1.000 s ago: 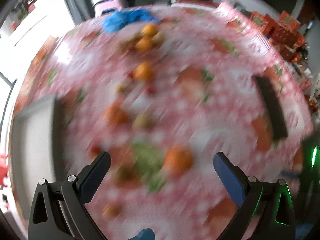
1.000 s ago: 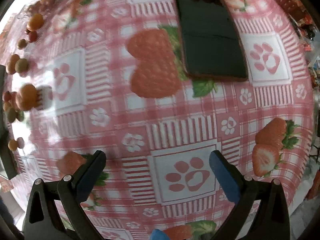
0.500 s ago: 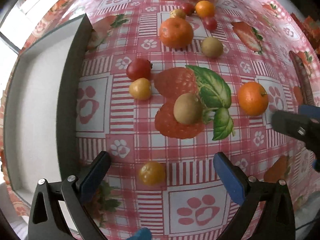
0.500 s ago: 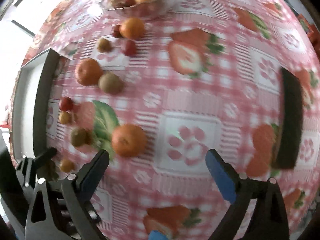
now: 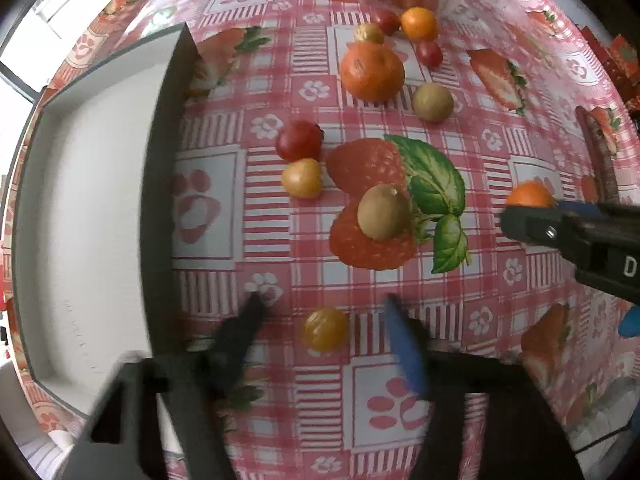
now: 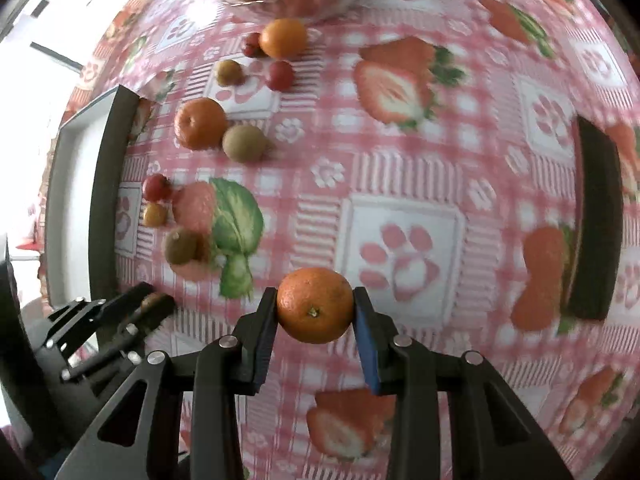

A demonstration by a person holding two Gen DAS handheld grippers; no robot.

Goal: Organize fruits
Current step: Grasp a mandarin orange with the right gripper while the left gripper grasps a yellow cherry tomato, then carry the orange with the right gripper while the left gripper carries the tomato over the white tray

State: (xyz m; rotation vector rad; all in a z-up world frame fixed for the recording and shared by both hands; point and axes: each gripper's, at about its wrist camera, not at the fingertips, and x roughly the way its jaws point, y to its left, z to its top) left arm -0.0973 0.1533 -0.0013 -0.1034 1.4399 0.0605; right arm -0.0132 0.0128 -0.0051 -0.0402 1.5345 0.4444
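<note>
Right wrist view showed the right gripper (image 6: 315, 312), whose jaws had just been closing, clamped on a mandarin (image 6: 315, 305), 1 pad pressed against each side of it, just above the surface (image 6: 460, 152). That surface wore a pink-and-white checked cloth printed with strawberries, paw marks and flowers. A white tray with a dark wall (image 6: 105, 200) lay along the left side, and a dark flat object (image 6: 598, 220) lay toward the right edge. Loose fruit was spread between them: another mandarin (image 6: 201, 123) touching a kiwi (image 6: 244, 143), a red cherry tomato (image 6: 157, 187) beside a yellow one (image 6: 154, 214), and a second kiwi (image 6: 181, 246) on a printed leaf. At the far end stood a glass bowl (image 6: 288, 0) holding more fruit.

Left wrist view showed the left gripper (image 5: 324, 330), its jaws blurred from just having been closing, with a small yellow-orange tomato (image 5: 325, 329) lying between them on the cloth; the pads were not yet touching it. Bright light came in beyond the tray's far side (image 5: 92, 208).
</note>
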